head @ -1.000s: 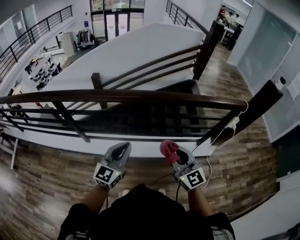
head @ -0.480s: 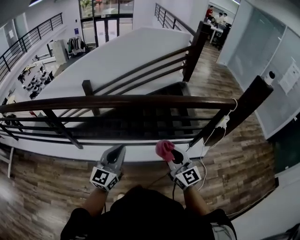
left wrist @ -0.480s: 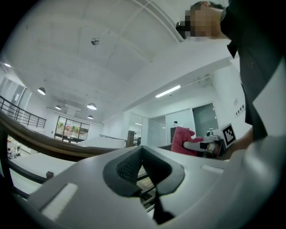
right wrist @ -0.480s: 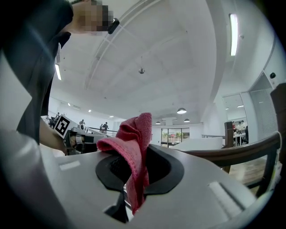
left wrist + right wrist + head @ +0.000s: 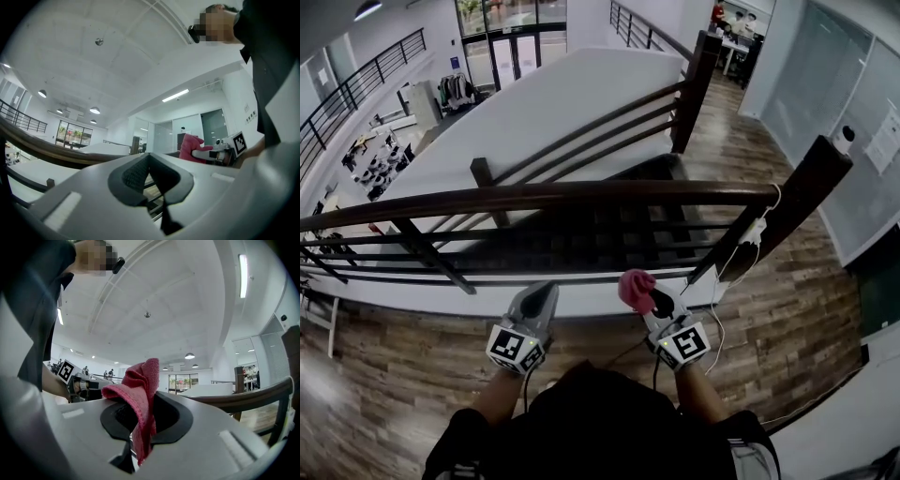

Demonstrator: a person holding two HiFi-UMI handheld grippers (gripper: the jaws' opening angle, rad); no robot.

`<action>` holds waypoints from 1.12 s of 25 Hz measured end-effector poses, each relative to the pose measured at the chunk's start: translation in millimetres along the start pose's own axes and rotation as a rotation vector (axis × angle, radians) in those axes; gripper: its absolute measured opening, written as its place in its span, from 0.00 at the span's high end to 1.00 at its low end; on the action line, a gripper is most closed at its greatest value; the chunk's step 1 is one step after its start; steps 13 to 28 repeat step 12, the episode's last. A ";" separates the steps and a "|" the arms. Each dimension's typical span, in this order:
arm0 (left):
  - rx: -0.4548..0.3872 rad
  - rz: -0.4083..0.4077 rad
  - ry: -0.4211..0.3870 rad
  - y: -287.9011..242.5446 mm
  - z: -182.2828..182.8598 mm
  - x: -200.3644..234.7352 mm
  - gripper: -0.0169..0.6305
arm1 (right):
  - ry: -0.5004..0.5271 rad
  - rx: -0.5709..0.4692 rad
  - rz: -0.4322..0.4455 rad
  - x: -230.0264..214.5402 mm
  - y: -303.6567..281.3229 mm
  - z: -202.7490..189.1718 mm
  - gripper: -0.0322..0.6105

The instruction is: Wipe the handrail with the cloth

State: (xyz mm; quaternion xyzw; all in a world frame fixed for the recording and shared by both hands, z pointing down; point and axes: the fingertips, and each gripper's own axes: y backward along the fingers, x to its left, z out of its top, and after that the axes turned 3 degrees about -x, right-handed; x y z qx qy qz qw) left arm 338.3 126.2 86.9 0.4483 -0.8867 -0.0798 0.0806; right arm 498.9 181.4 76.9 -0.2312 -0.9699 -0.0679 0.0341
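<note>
A dark wooden handrail [image 5: 544, 196] runs left to right across the head view, above thin dark rails. It also shows as a brown band in the right gripper view, handrail [image 5: 243, 397], and in the left gripper view, handrail [image 5: 47, 152]. My right gripper [image 5: 649, 295] is shut on a pink cloth [image 5: 635, 287], bunched at its tip, pink cloth [image 5: 138, 399]. My left gripper [image 5: 540, 302] is shut with nothing in it. Both grippers hang below and short of the handrail, pointing at it.
A dark newel post [image 5: 797, 202] rises at the right end of the handrail, with a white plug and cable [image 5: 752, 234] hanging on it. Behind the rail a stairwell drops, with a white wall [image 5: 544, 112]. Wood floor [image 5: 384, 375] lies underfoot.
The view has shifted a little between frames. Both grippers hold much the same place below the handrail, the right one still carrying the cloth.
</note>
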 end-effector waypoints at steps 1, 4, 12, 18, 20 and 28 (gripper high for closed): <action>-0.001 0.003 0.000 -0.5 0.8 1.0 0.97 | 0.006 -0.005 0.004 0.5 -0.4 1.1 0.87; -0.004 0.009 0.001 -2.0 1.7 3.2 0.97 | 0.001 0.029 -0.006 -2.3 0.6 -4.4 0.87; -0.017 0.024 0.051 -1.1 -0.9 9.4 0.97 | -0.033 -0.016 0.003 -0.1 -6.9 -8.2 0.88; -0.017 0.024 0.051 -1.1 -0.9 9.4 0.97 | -0.033 -0.016 0.003 -0.1 -6.9 -8.2 0.88; -0.017 0.024 0.051 -1.1 -0.9 9.4 0.97 | -0.033 -0.016 0.003 -0.1 -6.9 -8.2 0.88; -0.017 0.024 0.051 -1.1 -0.9 9.4 0.97 | -0.033 -0.016 0.003 -0.1 -6.9 -8.2 0.88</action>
